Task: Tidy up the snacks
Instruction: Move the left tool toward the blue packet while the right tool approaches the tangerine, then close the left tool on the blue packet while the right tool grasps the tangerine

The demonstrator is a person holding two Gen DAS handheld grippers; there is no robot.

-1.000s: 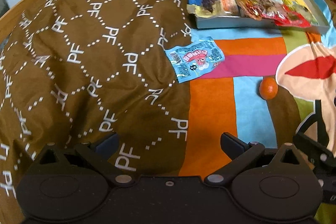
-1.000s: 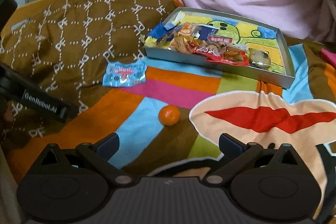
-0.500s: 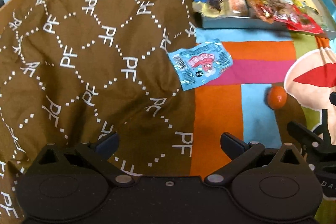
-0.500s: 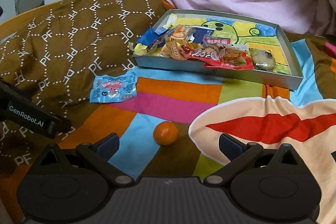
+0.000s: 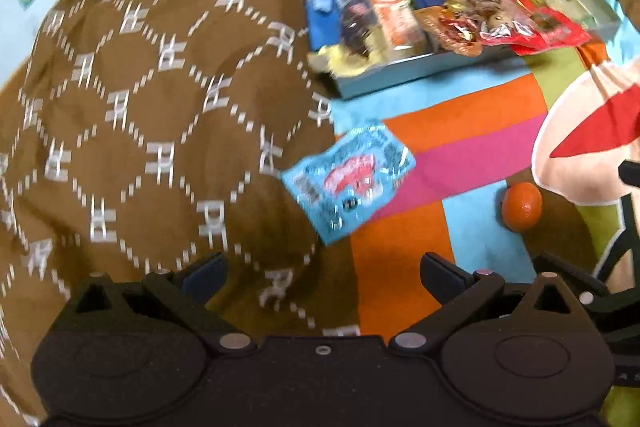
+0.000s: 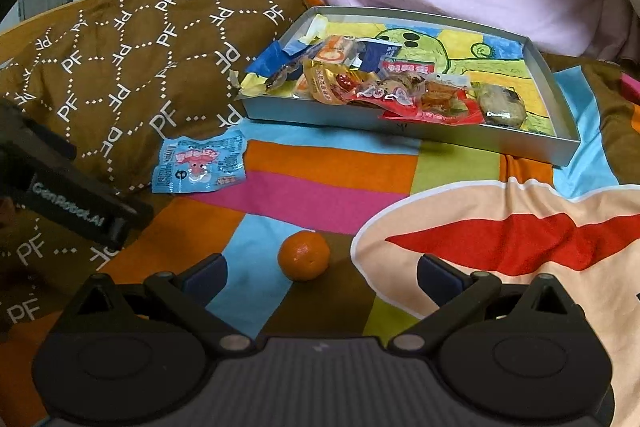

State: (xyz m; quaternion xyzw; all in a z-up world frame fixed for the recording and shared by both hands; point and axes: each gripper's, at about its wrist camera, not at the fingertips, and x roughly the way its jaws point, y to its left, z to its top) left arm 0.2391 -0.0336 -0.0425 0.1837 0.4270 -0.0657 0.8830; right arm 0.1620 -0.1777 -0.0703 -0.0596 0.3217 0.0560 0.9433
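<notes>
We see the left gripper (image 5: pixel 322 273) with its fingers spread wide and nothing between them, poised over the brown patterned pillow (image 5: pixel 152 115) and the striped blanket (image 5: pixel 460 131). The right gripper (image 6: pixel 320 273) is spread just as wide and also empty; the small orange (image 6: pixel 304 255) sits on the blanket between its fingertips without touching either. The blue snack packet (image 6: pixel 199 167) lies flat at the pillow's edge, apart from the tray (image 6: pixel 400 127). The tray holds a heap of wrapped snacks (image 6: pixel 400 91) crowded along its near side. The left view is smeared, so we cannot read the wrappers there, and the pile hides how many packets lie beneath.
</notes>
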